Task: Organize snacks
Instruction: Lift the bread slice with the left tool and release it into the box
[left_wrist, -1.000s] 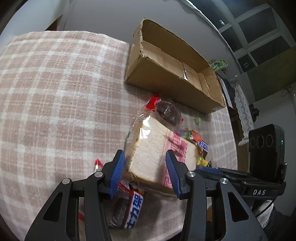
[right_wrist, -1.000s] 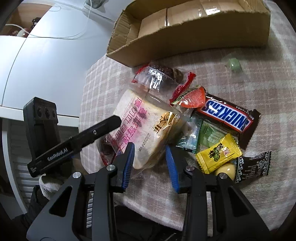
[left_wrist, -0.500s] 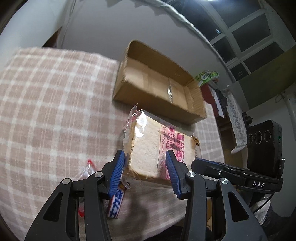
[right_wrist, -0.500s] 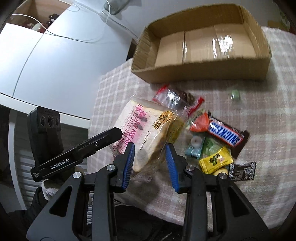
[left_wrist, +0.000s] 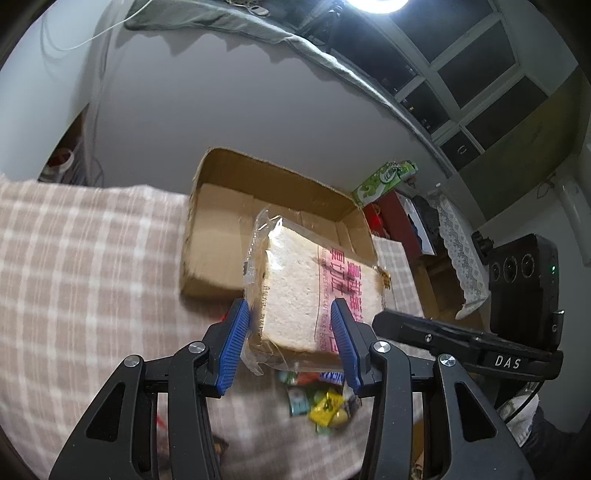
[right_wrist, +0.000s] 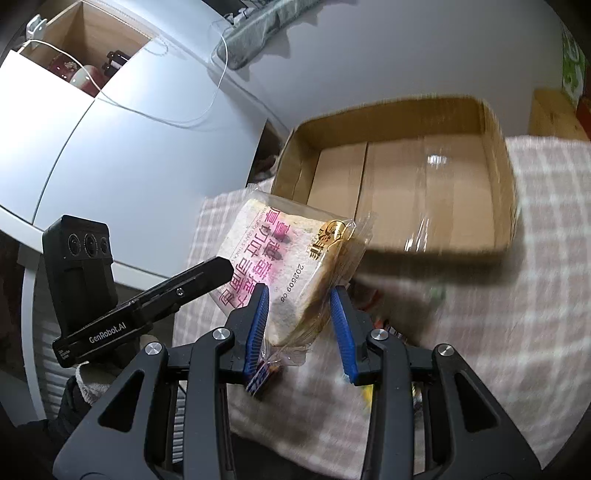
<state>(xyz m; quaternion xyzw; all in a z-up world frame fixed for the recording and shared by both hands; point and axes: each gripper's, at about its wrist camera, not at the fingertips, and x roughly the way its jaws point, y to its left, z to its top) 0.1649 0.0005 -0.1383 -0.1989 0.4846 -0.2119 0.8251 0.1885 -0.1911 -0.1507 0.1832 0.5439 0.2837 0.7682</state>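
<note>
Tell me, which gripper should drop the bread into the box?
Probably both together. The left gripper and right gripper each pinch an end of the bread bag, lifted before the empty cardboard box. Neither is clearly better placed.

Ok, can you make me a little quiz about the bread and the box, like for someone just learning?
1. True or false: the bagged bread is lying flat on the checked tablecloth.
2. How many grippers clamp the bread: A) none, B) one, C) two?
3. Fill in: the cardboard box looks ___ inside.

Key:
1. False. It is held up above the cloth.
2. C. The left gripper and the right gripper each pinch one end.
3. Empty; only its taped bottom shows.
</note>
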